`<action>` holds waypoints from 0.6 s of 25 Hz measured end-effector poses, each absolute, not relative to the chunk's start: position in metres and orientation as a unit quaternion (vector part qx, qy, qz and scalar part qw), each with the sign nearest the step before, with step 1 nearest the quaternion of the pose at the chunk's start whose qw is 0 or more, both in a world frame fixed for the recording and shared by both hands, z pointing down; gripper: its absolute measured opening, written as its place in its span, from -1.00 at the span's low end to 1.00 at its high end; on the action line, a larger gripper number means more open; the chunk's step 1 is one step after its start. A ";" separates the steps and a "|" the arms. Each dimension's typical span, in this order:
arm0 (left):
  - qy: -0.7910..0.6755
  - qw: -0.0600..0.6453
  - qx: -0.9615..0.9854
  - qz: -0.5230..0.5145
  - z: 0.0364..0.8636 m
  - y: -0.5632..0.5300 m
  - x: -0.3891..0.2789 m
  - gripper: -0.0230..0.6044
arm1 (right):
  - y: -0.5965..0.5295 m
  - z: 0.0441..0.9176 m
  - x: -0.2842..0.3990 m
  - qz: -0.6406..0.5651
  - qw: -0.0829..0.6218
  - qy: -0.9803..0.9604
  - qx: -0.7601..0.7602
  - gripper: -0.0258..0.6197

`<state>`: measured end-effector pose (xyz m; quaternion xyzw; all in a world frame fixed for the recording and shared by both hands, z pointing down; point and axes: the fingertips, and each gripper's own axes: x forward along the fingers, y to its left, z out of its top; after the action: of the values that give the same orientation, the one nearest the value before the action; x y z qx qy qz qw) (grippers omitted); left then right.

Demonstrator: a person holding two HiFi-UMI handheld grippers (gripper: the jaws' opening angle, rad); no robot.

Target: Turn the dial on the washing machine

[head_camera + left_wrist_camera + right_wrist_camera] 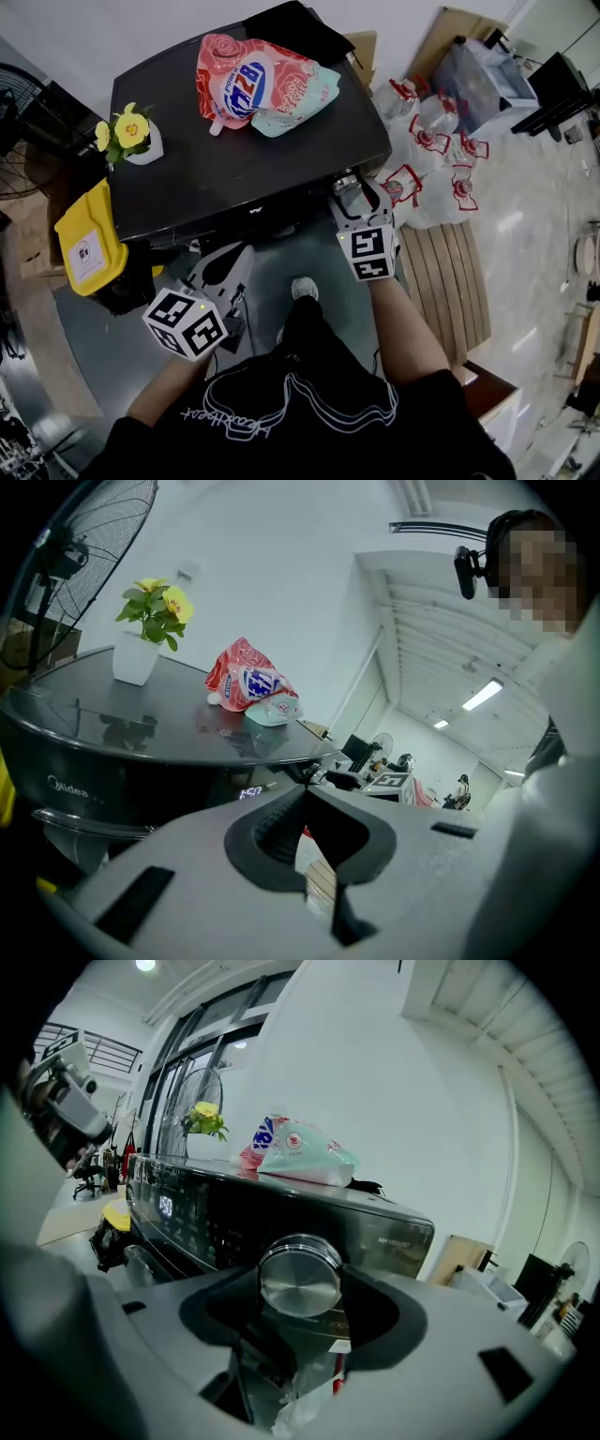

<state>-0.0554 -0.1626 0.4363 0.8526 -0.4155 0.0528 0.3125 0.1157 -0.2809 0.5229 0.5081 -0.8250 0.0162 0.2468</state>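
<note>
The washing machine [234,164] is dark, with a glossy top and a lit display [166,1206] on its front panel. Its round, brushed-metal dial [300,1276] sticks out at the right end of that panel. My right gripper [300,1283] has a jaw against each side of the dial, which fills the gap between them. In the head view the right gripper [351,192] reaches under the machine's front right corner. My left gripper [305,794] hangs in front of the machine with its jaws closed together and nothing between them; in the head view this left gripper [230,262] is lower left.
On the machine's top lie a red and teal detergent bag [258,82] and a potted yellow flower [131,136]. A yellow container [84,244] stands to the left. Large water bottles [431,141] and a wooden pallet [459,281] are on the right. A fan [94,536] stands behind.
</note>
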 end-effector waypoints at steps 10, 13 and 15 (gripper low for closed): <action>-0.416 0.315 0.851 0.056 0.439 -0.161 -0.059 -0.91 | -0.281 0.523 0.118 0.068 0.204 -0.834 0.508 -0.05; -0.416 0.320 0.849 0.054 0.440 -0.161 -0.060 -0.91 | -0.282 0.524 0.119 0.096 0.189 -0.837 0.504 -0.05; -0.416 0.322 0.849 0.052 0.440 -0.161 -0.061 -0.91 | -0.282 0.526 0.120 0.132 0.164 -0.838 0.503 -0.05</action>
<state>-0.0607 -0.1608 0.4400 0.8491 -0.4157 0.0524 0.3217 0.1205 -0.2825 0.5257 0.5028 -0.8383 0.1323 0.1639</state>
